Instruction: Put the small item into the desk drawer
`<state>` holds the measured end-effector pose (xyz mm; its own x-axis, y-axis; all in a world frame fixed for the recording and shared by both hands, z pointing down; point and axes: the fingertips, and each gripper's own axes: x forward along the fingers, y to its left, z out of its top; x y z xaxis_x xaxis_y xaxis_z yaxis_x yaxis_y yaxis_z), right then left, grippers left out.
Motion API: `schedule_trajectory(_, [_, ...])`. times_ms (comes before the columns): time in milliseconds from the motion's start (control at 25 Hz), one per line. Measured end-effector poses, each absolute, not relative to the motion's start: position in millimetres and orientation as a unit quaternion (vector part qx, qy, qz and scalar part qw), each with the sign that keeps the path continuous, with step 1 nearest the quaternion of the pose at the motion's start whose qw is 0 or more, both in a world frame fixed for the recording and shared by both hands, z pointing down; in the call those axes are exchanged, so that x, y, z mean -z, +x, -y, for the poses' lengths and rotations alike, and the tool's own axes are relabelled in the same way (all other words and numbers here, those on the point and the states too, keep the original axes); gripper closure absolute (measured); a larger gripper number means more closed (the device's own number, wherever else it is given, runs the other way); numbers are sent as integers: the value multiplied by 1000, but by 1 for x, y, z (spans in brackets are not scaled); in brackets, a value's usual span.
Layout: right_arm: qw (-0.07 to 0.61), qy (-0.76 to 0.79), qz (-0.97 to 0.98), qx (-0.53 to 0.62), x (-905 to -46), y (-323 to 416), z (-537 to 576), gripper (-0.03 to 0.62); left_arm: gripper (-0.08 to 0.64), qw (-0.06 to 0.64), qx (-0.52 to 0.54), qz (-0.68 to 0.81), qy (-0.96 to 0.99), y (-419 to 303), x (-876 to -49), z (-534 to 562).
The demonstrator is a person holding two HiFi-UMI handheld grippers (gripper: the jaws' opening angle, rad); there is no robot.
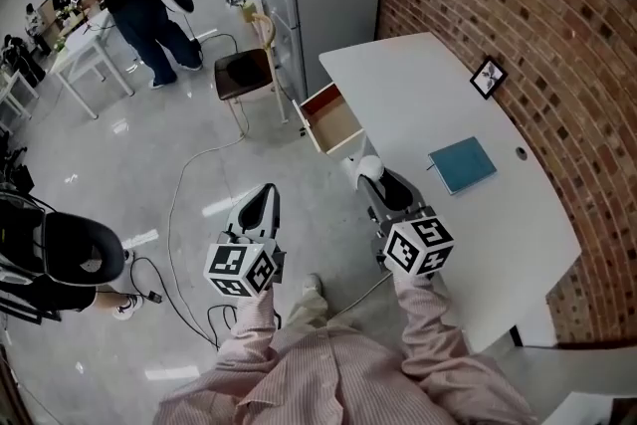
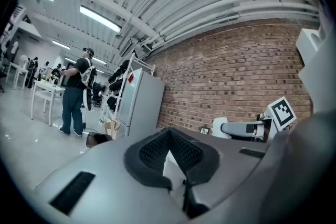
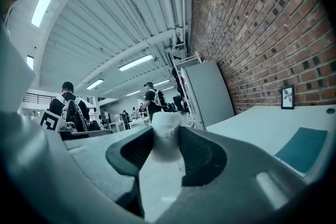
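Squarely, the right claw (image 3: 167,138) pinches the white item (image 3: 167,122).

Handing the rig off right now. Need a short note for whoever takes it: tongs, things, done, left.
Left tongs: shut, empty, held off to the side of the desk.
Right tongs: shut on the small white item, at the desk's edge, short of the drawer.
The drawer is pulled open; the item is not in it.
Done: item in grip, drawer open.
Left: carry the item over the drawer, lower and release it; closing the drawer probably follows.
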<state>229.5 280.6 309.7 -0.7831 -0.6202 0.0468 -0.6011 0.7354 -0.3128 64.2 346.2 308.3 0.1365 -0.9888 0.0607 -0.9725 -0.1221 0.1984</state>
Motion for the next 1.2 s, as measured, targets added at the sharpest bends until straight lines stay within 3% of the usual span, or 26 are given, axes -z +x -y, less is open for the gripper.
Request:
schedule_trajectory(440, [16, -353, -919, 175, -321, 152, -195, 440, 560, 120, 47, 635, 761, -16, -317, -253])
schedule_trajectory(1200, [-13, -358, -913, 197, -363, 87, -89, 440, 560, 161, 45, 629, 759, -77, -357, -151])
